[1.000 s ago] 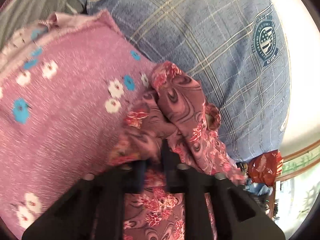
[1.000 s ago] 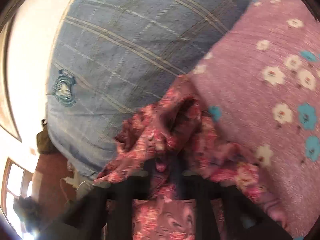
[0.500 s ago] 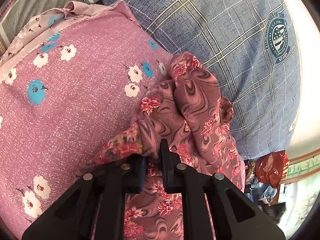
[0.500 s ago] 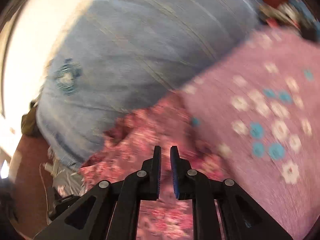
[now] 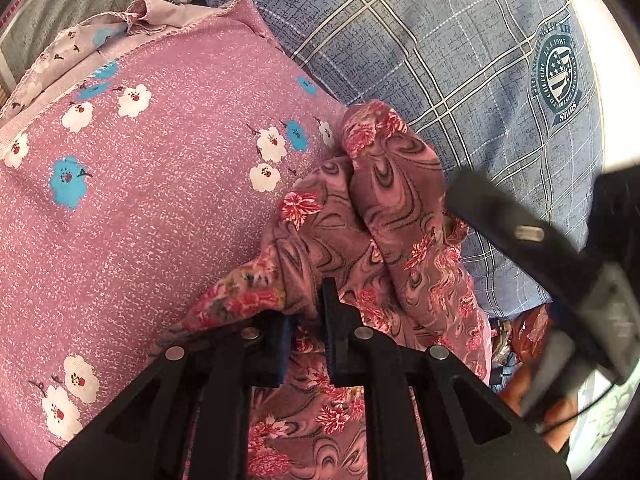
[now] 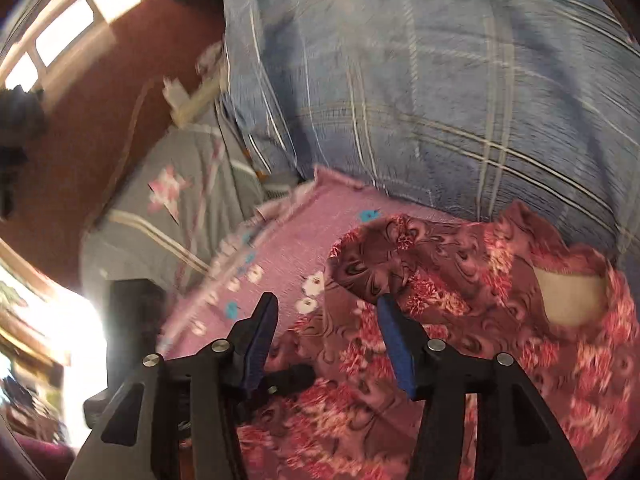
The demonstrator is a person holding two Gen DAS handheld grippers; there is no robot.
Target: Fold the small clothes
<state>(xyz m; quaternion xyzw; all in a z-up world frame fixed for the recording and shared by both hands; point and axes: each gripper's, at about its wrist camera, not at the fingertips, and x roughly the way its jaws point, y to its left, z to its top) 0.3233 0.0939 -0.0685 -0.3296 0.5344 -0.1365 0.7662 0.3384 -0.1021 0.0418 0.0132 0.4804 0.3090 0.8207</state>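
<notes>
- Maroon floral garment [image 5: 396, 216] lies crumpled on the pink flowered cloth [image 5: 132, 208], its far side against the blue plaid bedding [image 5: 460, 60].
- My left claw [image 5: 306, 320] is narrow, pinching a fold at the garment's near edge, apparently to anchor it while I regrip.
- My right claw [image 6: 326, 320] is opening, nothing between its pads; the garment lies just beyond and beneath it.
- Judgement: folding is barely begun.

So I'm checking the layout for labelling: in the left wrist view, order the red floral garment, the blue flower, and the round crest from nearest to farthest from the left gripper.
1. Red floral garment, clamped in left gripper.
2. Blue flower, above, on pink cloth.
3. Round crest, far upper right, on checked cloth.
</notes>
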